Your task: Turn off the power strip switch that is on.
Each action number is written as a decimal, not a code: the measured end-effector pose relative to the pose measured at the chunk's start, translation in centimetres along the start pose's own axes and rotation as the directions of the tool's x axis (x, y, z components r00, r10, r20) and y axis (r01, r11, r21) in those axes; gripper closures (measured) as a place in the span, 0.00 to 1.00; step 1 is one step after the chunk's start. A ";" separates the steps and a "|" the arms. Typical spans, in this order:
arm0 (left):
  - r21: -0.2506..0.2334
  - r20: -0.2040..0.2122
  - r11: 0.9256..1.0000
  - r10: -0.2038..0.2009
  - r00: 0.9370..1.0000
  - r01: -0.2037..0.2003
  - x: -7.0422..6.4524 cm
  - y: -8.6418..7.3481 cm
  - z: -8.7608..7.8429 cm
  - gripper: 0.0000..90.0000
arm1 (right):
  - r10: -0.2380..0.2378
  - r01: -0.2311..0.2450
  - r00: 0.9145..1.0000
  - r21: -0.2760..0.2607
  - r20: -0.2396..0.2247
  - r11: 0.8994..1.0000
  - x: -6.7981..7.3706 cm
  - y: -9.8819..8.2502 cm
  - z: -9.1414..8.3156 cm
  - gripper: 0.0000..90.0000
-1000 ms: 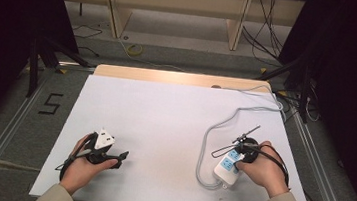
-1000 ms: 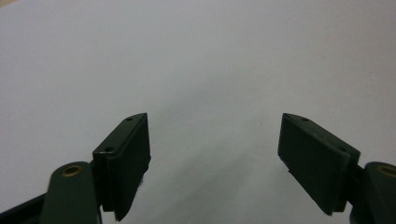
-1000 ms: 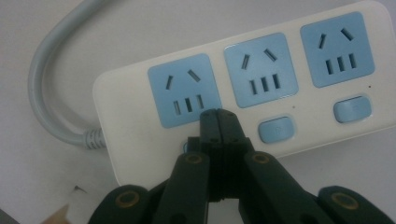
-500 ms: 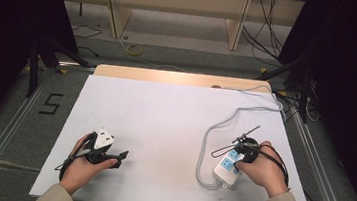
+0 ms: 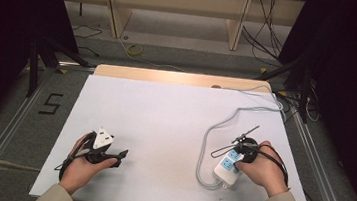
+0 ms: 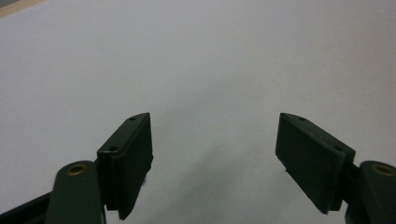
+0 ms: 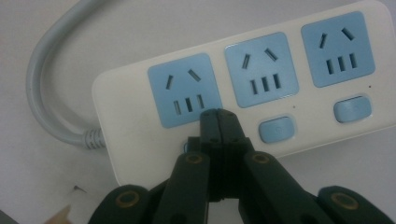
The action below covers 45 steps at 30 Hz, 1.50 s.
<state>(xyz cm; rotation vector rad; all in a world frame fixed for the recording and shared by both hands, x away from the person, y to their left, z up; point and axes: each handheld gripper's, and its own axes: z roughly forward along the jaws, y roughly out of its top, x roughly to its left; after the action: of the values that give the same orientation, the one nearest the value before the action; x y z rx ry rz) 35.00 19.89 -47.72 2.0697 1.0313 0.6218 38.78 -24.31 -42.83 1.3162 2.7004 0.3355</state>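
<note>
Your left gripper (image 5: 119, 153) sits low at the near left of the white tabletop (image 5: 165, 114), in your left hand (image 5: 81, 168). Its fingers (image 6: 126, 158) are spread wide apart, nothing between them, bare tabletop ahead in the left gripper view. Further right, a grey cable (image 5: 224, 120) runs from the far right edge and loops round to the near end of the power strip (image 5: 227, 167). The strip is white with blue sockets and lies flat at the near right, just beside your right hand (image 5: 264, 170). Your right gripper (image 7: 218, 114) has its fingers (image 7: 229, 128) pressed together, holding nothing. Tips are over the strip at the lower edge of the cable-end socket (image 7: 184, 91), covering that socket's switch; can't tell if they touch.
</note>
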 end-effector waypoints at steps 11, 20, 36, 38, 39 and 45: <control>0.001 -0.001 1.000 0.000 1.000 0.000 0.0 0.0 0.0 0.30 | 0.001 -0.001 1.000 -0.001 0.001 1.000 0.0 -0.1 0.0 1.00; 0.001 -0.001 1.000 0.002 1.000 -0.002 0.1 0.0 0.0 0.30 | -0.004 0.004 1.000 0.002 0.004 1.000 0.1 -0.1 0.1 1.00; 0.002 0.002 1.000 -0.001 1.000 0.001 0.0 -0.1 0.0 0.30 | -0.008 0.008 1.000 -0.002 0.008 1.000 0.2 -0.2 0.0 1.00; 0.003 0.002 1.000 0.000 1.000 0.000 0.0 -0.1 0.0 0.30 | -0.012 0.012 1.000 0.000 0.008 1.000 0.2 -0.2 0.0 1.00; 0.002 0.002 1.000 -0.001 1.000 0.001 0.0 -0.1 0.0 0.30 | -0.010 0.010 1.000 0.000 0.008 1.000 0.2 -0.2 0.0 1.00; 0.004 0.002 1.000 -0.001 1.000 0.001 0.0 0.0 0.1 0.30 | -0.020 0.020 1.000 0.000 0.012 1.000 0.3 -0.1 0.0 1.00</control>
<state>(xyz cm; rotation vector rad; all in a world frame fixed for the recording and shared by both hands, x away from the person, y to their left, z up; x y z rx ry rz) 35.02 19.88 -47.80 2.0732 1.0331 0.6168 38.53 -24.19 -42.89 1.2864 2.7021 0.3248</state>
